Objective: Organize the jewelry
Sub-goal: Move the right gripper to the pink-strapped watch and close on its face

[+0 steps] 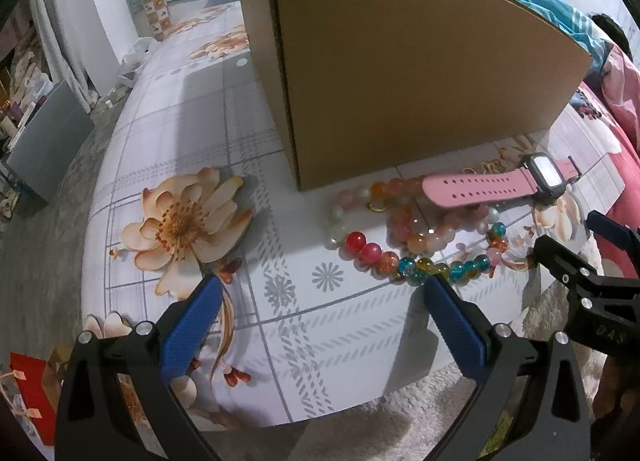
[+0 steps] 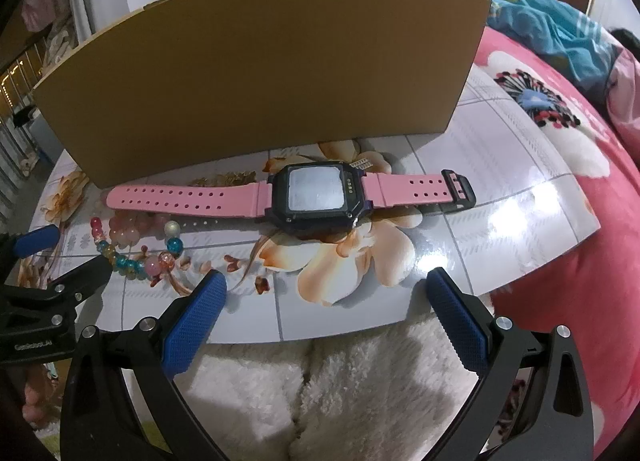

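The cardboard box stands at the back of my small table, its plain side wall facing me; I take it for the place the jewelry is meant to go, though I cannot see inside it. In front of it the watch lies flat, face up, pink strap stretched out along the box wall, so either end of the strap is free to pinch. Left of the watch the bead bracelets lie in a loose tangle, the pale peach strand partly under the strap tip and the bright multicolored one nearest me. A bit of gold chain peeks out between strap and box.

My right gripper hangs over the table's near edge with its blue fingers spread wide and nothing between them, lined up on the watch. My left gripper is likewise spread and empty, its right finger just beside the multicolored beads.
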A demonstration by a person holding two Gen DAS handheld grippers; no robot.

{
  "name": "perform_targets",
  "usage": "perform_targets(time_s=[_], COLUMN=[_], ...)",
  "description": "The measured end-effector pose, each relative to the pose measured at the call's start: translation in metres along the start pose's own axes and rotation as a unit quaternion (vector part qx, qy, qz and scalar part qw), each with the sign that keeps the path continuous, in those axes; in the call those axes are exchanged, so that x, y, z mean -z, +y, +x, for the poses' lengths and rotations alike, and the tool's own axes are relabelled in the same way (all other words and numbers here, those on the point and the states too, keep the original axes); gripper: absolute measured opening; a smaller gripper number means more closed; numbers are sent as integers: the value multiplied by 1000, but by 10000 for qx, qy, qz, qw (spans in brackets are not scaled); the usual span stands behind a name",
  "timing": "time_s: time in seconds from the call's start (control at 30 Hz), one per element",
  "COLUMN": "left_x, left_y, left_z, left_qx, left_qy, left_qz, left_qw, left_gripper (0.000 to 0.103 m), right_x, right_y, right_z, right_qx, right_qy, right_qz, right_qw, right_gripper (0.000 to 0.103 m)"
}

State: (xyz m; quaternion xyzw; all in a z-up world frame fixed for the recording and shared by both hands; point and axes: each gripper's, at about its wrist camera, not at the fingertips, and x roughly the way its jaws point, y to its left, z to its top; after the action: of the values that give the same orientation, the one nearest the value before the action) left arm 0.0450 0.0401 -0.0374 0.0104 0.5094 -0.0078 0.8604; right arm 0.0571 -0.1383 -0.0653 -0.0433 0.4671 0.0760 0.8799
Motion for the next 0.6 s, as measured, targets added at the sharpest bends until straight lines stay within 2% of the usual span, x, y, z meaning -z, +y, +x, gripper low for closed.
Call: perform_targets(time_s=[0.4,0.6], left_x=[-12,-17], left_y=[5,11], left_z=[11,18], left_qx=[209,374], left_qy=[142,89], left_qz=[401,680], left_qw=[9989,9969], left_gripper=[99,99], right_x=[-19,-25], right_y=[-3,-5], right_z=[10,11], right_qx=[-7,-23], right_qy=[72,69], right_qz=[-38,-31], right_qw=[10000,10000], right_gripper=[96,96])
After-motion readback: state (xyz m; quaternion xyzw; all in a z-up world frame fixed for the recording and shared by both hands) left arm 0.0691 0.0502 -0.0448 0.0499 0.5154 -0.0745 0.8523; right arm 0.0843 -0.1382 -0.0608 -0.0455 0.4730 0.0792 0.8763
